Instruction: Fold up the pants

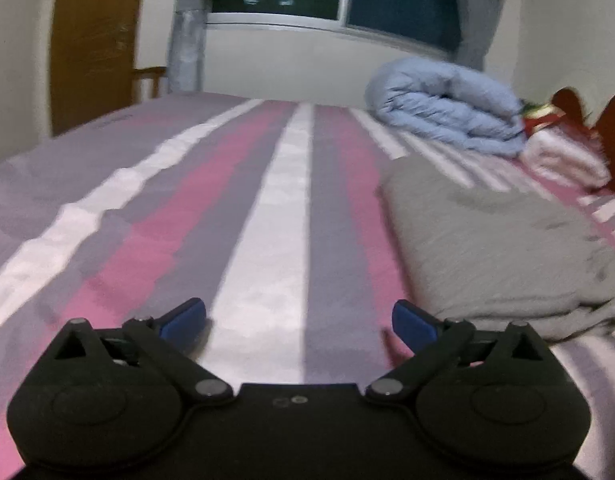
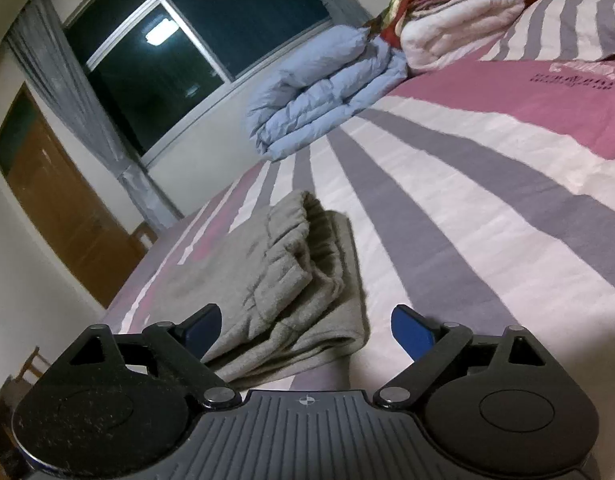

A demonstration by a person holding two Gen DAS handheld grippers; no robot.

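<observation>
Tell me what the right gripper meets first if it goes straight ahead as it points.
Most likely the folded grey pants: they lie just ahead of the open right gripper, towards its left finger. Depth is hard to judge.

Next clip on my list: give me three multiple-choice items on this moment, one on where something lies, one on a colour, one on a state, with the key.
1. Where do the grey pants lie?
A. On the striped bed
B. On a chair
C. On the windowsill

2. What colour is the rolled duvet near the window?
A. Red
B. Light blue
C. Green

3. How does the right hand-held gripper stand?
A. Shut on the pants
B. Shut on nothing
C. Open, pads pressing nothing

Key: 1 A, the folded pants rest on the striped bed cover. 2 B, the duvet shows pale blue in both views. 3 C, its blue pads stand wide apart, with a corner of the pants lying between them unpinched.
</observation>
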